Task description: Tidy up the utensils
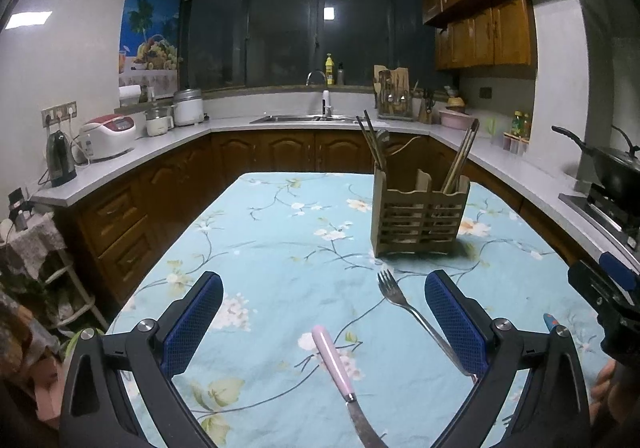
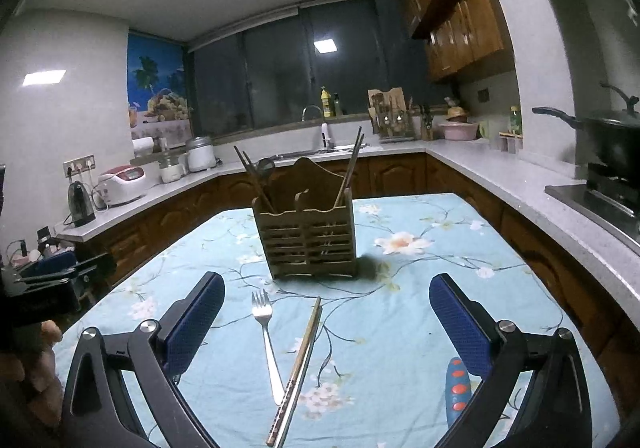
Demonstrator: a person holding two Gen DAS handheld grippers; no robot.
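Note:
A wooden slatted utensil holder [image 1: 419, 215] [image 2: 307, 234] stands on the floral tablecloth, with chopsticks and a ladle leaning in its compartments. A metal fork [image 1: 412, 318] [image 2: 266, 340] lies in front of it, tines toward the holder. A pink-handled knife [image 1: 340, 372] lies between my left gripper's fingers. A pair of chopsticks [image 2: 298, 368] lies beside the fork. A blue handle with red spots [image 2: 456, 392] lies by my right gripper's right finger. My left gripper [image 1: 324, 290] is open and holds nothing. My right gripper [image 2: 327, 290] is open and holds nothing too.
The table [image 1: 272, 232] sits inside a U-shaped kitchen counter [image 1: 160, 140]. A kettle [image 1: 60, 158] and rice cookers stand at left, a sink [image 1: 304, 118] at the back, a stove with a black pan [image 2: 608, 144] at right. The right gripper's body [image 1: 604, 296] shows at the left wrist view's right edge.

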